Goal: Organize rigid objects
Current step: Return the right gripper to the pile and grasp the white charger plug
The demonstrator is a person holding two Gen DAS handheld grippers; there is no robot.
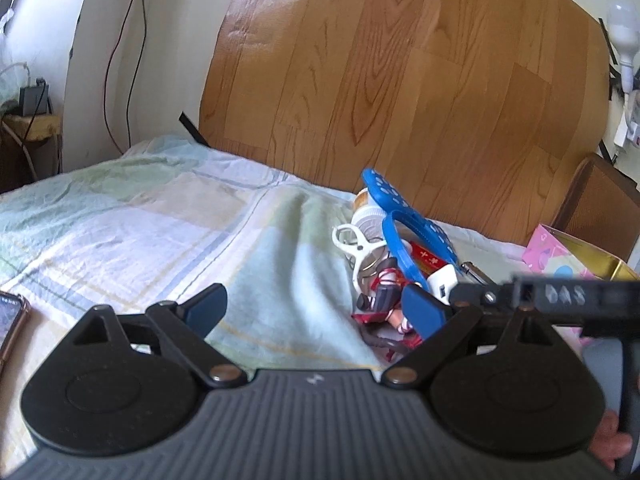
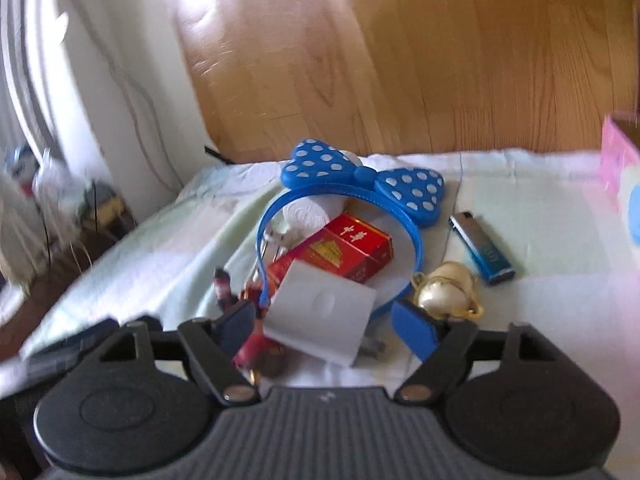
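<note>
The right hand-held gripper (image 2: 326, 326) stands wide open astride the white charger (image 2: 322, 320), gripping nothing. Centre both pads on its flat sides, clear of the blue headband (image 2: 360, 184), before closing. The left hand-held gripper (image 1: 316, 308) is open and empty.

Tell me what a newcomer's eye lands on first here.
The blue headband with its white-dotted bow stands out, arched over a red box in the pile on the bed. A white charger block lies nearest, between the open right tool's fingers; a blue lighter and gold bell lie to the right.
</note>
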